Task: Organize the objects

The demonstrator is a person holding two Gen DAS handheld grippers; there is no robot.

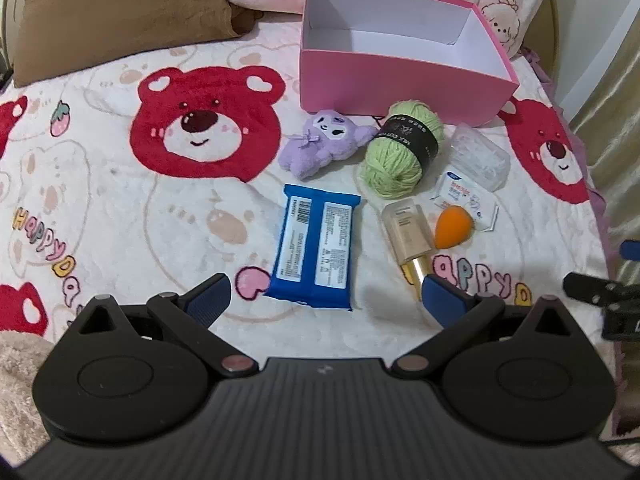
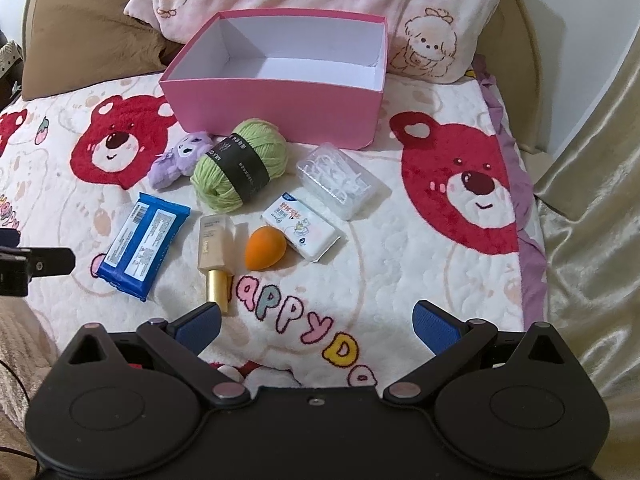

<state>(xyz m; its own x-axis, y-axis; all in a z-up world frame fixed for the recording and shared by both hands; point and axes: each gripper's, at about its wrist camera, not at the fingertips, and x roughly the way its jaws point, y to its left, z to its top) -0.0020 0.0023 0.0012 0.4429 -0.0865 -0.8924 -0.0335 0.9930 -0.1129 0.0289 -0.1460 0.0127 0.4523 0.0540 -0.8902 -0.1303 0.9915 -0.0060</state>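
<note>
Bed with white fleece blanket (image 2: 400,272) printed with red bears, pillows behind; open pink box (image 2: 280,116) sits empty at the back, white inside. In front of it: purple plush (image 1: 320,144) touching green yarn ball (image 2: 236,164), clear plastic case (image 2: 340,180), white tissue pack (image 2: 302,226), orange makeup sponge (image 2: 265,254) just beside foundation bottle (image 2: 214,256), blue wipes pack (image 1: 316,252) left. Left gripper (image 1: 326,296) and right gripper (image 2: 316,324) both spread wide, holding nothing, hovering near the blanket's front.
</note>
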